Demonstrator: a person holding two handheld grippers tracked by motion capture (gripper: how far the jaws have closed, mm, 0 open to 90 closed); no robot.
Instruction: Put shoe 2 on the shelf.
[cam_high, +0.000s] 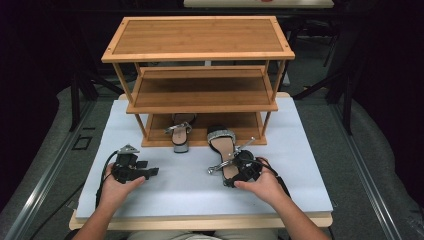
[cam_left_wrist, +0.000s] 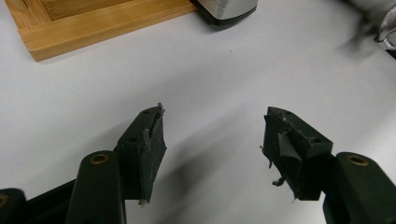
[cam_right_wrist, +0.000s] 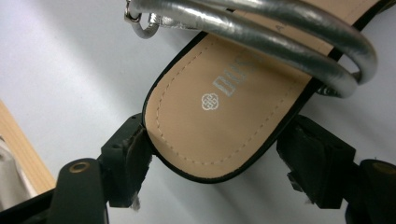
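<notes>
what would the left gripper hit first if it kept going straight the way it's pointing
Probably nothing soon: the left gripper is open over bare white table top. Further on, its line seems to reach the heel of the sandal by the wooden rack, though depth is unclear.

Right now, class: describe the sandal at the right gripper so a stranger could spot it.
Find the wooden rack on the white board. Before its bottom shelf, toward the right, lies a flat sandal. Unlike the block-heeled sandal to its left, its heel sits between the right gripper's jaws.
</notes>
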